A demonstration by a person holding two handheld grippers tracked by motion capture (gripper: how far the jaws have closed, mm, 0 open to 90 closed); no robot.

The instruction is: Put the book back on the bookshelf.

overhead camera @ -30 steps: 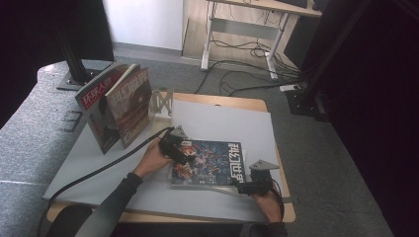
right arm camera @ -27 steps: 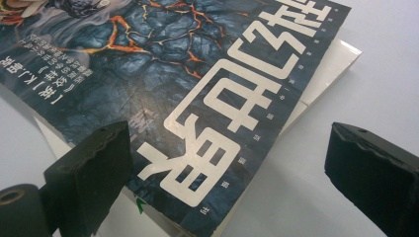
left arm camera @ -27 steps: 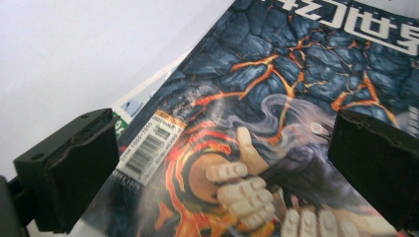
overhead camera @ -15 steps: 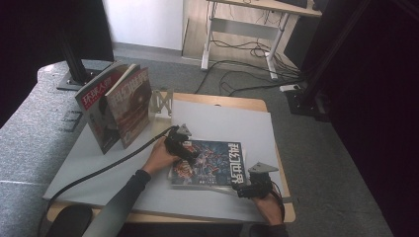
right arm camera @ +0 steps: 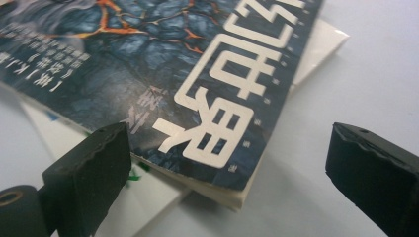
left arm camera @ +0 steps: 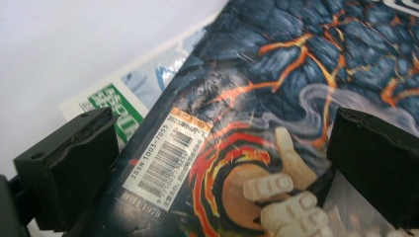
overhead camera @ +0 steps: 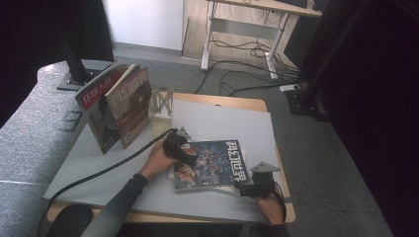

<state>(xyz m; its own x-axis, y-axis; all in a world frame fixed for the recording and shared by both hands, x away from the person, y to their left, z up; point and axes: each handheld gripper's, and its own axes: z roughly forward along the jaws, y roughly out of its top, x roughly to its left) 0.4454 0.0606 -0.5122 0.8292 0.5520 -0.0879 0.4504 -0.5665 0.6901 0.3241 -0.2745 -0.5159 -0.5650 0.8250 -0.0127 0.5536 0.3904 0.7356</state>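
Observation:
A blue magazine (overhead camera: 215, 160) with an orange lava cover lies flat on the white board (overhead camera: 222, 121), on top of a white magazine (left arm camera: 113, 106). My left gripper (overhead camera: 189, 156) is open over the blue magazine's left edge. In the left gripper view its jaws straddle the barcode corner of the blue magazine (left arm camera: 237, 113), close above the cover. My right gripper (overhead camera: 243, 190) is open at the magazine's near right corner. In the right gripper view that corner of the blue magazine (right arm camera: 212, 98) lies between the jaws, with the white magazine (right arm camera: 148, 202) sticking out beneath.
Two red-covered magazines (overhead camera: 116, 106) stand upright at the board's left, beside a small metal stand (overhead camera: 160, 102). The left gripper's black cable (overhead camera: 99, 173) trails across the board toward the near left. The wooden table edge (overhead camera: 289, 215) lies right behind the right hand.
My left gripper has slid a little to the right, onto the blue magazine's left edge. The right gripper has barely shifted at the near right corner. Both magazines lie as before.

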